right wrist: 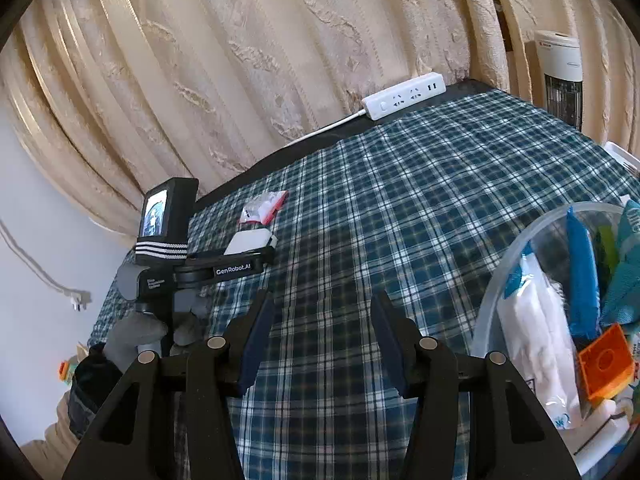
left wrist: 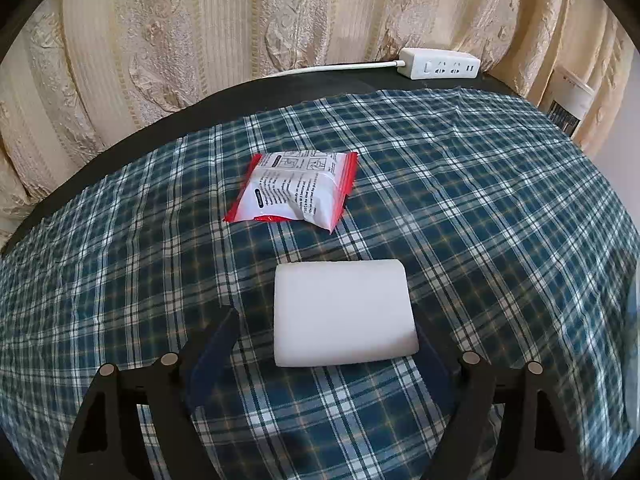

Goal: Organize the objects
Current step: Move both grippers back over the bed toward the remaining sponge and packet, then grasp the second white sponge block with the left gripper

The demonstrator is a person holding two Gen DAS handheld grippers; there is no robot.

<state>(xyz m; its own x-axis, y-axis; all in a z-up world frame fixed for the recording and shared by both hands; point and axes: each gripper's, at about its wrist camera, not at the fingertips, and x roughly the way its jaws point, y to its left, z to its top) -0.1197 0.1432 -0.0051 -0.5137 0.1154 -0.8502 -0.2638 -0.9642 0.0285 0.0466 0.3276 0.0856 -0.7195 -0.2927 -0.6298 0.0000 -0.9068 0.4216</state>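
Blue plaid cloth (left wrist: 460,200) (white block (left wrist: 344,312))

The left gripper (left wrist: 332,336) points steeply downward, its dark blue padded fingers (left wrist: 218,344) spread to either side of a white rectangular foam block (left wrist: 344,312); whether the pads press on it cannot be told. From the right wrist view, a grey-gloved hand (right wrist: 138,334) holds its handle. The right gripper (right wrist: 322,336) tilts down more gently, jaws partly apart with nothing between them.

1 white block (left wrist: 344,312) | 1 packet (left wrist: 294,188) | 1 power strip (left wrist: 440,63) | 1 tub (right wrist: 492,300)
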